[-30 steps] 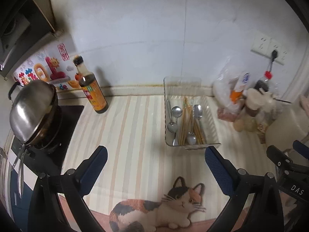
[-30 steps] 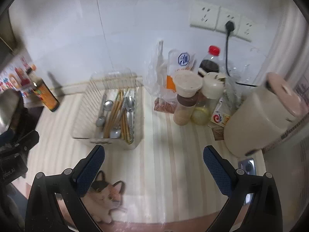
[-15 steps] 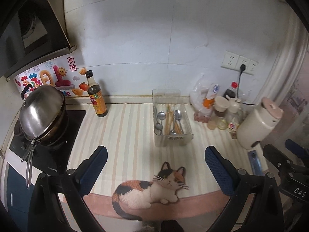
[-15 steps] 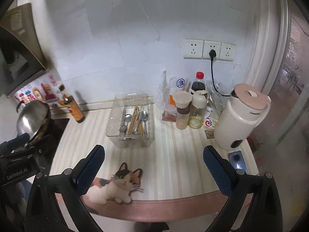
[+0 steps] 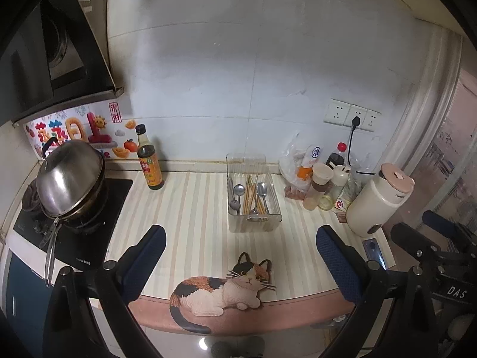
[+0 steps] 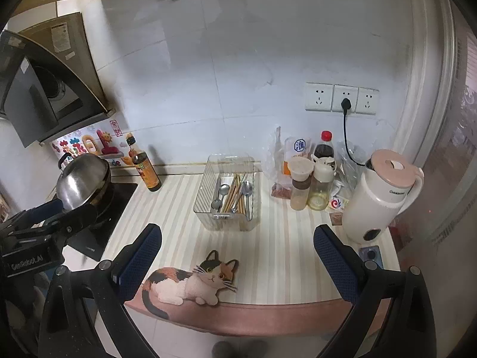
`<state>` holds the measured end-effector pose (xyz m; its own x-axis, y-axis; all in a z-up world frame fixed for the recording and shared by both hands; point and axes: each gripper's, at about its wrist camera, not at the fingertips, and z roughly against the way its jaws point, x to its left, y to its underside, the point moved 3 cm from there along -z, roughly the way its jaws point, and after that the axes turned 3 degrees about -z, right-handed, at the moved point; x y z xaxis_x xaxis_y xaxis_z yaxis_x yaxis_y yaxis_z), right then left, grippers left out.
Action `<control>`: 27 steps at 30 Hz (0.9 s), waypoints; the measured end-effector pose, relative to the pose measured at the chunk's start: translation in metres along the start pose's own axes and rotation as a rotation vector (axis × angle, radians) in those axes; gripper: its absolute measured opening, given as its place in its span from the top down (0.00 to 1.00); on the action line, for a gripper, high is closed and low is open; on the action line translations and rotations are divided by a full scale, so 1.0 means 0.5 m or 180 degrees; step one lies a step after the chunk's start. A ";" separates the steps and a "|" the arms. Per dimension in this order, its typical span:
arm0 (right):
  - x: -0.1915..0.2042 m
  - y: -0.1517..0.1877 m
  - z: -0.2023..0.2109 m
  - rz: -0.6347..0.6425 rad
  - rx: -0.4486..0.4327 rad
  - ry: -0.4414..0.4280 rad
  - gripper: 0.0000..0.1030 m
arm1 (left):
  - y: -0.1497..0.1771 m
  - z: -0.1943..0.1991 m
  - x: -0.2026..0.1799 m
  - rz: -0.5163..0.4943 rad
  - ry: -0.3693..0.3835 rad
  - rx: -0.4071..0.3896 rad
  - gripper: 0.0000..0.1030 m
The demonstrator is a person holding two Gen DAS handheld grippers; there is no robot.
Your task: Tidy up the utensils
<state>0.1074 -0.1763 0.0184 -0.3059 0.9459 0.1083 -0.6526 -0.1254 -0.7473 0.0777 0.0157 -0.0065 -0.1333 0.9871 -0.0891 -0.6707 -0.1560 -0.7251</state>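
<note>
A: From the left wrist camera, where are the utensils?

B: In the clear plastic tray at the middle of the striped counter: metal spoons on its left, wooden chopsticks in the middle. The left gripper is spread wide and holds nothing, well back from the tray.

A: How will they handle?

B: I think the spoons are stiff, light and slippery; better to take them at the thin handle. The chopsticks are light and may roll.

A: And from the right wrist camera?

B: The right gripper is also spread and empty. The tray stands between the soy sauce bottle and the jars. The tray walls stand in the way, so approach from above. The cat-shaped mat lies near the edge. Perhaps there are forks too; I cannot tell.
</note>
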 end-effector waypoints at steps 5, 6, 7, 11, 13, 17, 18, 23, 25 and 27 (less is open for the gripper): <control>0.001 -0.007 0.003 0.0035 -0.0017 -0.0028 0.00 | 0.002 -0.003 -0.002 0.0017 -0.0014 0.0009 0.00; 0.001 -0.008 0.002 0.0035 -0.0023 -0.0029 0.00 | 0.002 -0.003 -0.003 0.0020 -0.0017 0.0008 0.00; 0.001 -0.009 0.001 0.0034 -0.0025 -0.0035 0.00 | 0.003 -0.003 -0.001 0.0015 -0.0015 0.0009 0.00; -0.001 -0.011 -0.006 0.0037 -0.0005 -0.0055 0.00 | 0.004 -0.005 -0.001 0.0040 -0.0013 0.0020 0.00; -0.001 -0.012 -0.007 0.0038 -0.0001 -0.0060 0.00 | 0.005 -0.006 -0.002 0.0046 -0.0016 0.0028 0.00; -0.001 -0.011 -0.008 0.0025 0.0012 -0.0064 0.00 | 0.008 -0.008 -0.004 0.0059 -0.0011 0.0038 0.00; -0.001 -0.010 -0.010 0.0026 0.0016 -0.0060 0.00 | 0.008 -0.008 -0.003 0.0059 -0.0002 0.0038 0.00; -0.004 -0.008 -0.014 0.0030 0.0037 -0.0071 0.00 | 0.011 -0.011 -0.004 0.0073 0.0011 0.0056 0.00; -0.005 -0.005 -0.016 0.0031 0.0047 -0.0077 0.00 | 0.013 -0.013 -0.009 0.0071 0.0010 0.0068 0.00; -0.007 -0.002 -0.020 0.0022 0.0061 -0.0092 0.00 | 0.014 -0.015 -0.012 0.0070 0.0009 0.0075 0.00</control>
<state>0.1159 -0.1763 0.0124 -0.3302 0.9359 0.1223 -0.6635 -0.1380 -0.7354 0.0791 0.0088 -0.0161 -0.1461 0.9835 -0.1069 -0.6845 -0.1785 -0.7068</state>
